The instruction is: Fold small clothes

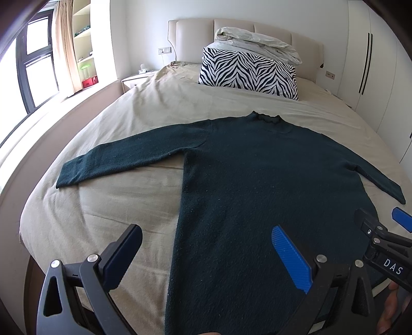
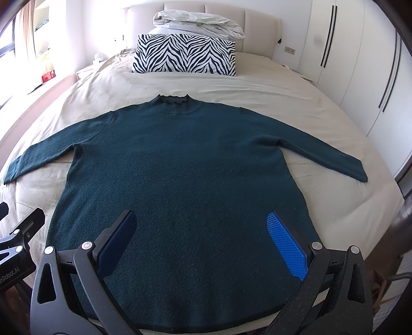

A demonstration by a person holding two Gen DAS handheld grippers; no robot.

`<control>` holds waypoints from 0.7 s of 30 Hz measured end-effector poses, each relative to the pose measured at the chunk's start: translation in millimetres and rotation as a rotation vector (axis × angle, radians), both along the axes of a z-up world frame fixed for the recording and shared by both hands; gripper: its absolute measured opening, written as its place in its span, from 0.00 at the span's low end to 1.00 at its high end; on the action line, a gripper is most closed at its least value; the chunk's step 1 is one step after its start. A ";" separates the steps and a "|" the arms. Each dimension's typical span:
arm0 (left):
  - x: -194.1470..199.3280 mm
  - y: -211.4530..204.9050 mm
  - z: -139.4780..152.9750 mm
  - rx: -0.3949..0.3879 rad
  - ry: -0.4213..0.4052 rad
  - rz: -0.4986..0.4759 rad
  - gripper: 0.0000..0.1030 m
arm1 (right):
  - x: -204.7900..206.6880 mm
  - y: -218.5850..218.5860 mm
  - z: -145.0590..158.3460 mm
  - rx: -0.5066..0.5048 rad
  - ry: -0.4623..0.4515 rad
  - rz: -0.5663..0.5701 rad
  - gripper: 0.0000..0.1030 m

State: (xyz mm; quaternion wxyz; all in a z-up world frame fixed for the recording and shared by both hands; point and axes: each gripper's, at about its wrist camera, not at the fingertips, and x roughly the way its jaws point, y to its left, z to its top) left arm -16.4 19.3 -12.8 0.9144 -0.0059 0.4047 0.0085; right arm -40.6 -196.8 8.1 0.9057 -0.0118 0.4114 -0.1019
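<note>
We are holding both grippers low over the near edge of the bed [image 2: 257,85], pointing fwd toward the headboard [image 2: 260,23]. L gripper [image 1: 206,255] is hovering above the sweater's left side seam near the hem; R gripper [image 2: 203,239] is hovering over the hem's middle, w/ its body also showing at the right edge of the left wrist view [image 1: 381,232].

Dark green sweater [image 2: 180,159] is lying flat on the beige sheet, collar away from us, both sleeves spread outward & angled slightly down. Knit is looking nubby, fuzzy, w/ a ribbed mock-neck collar. Sheet is lightly creased. Zebra-print pillow [image 2: 185,54] is leaning at the head end, w/ a rumpled pale duvet [image 2: 198,23] piled on top.

Tools: both are spread wide, nothing gripped. Black fingers carry blue ribbed pads [image 1: 291,257]. Whether the pads are touching the fabric or just above it, we cannot tell. White wardrobe [image 2: 355,59] is standing to the right; window w/ curtain [image 1: 64,46] to the left.
</note>
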 end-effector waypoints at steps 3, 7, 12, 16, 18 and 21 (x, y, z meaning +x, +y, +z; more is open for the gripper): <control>-0.9 0.3 2.7 0.003 -0.003 0.009 1.00 | -0.6 0.2 0.7 0.002 -0.002 0.001 1.00; -1.2 -2.3 7.3 0.011 -0.007 0.014 1.00 | -1.0 0.1 0.9 0.001 -0.003 0.002 1.00; -2.6 -3.7 8.3 0.023 -0.017 0.013 1.00 | -0.8 0.3 0.5 0.002 -0.001 0.006 1.00; -3.4 -4.9 9.3 0.028 -0.028 0.012 1.00 | 0.7 0.8 0.2 0.001 0.002 0.008 1.00; -4.4 -4.9 9.6 0.028 -0.037 0.013 1.00 | 1.4 0.7 -0.3 0.001 0.004 0.009 1.00; -3.7 1.9 8.5 0.015 -0.040 0.022 1.00 | 2.1 0.9 -0.9 0.001 0.003 0.009 1.00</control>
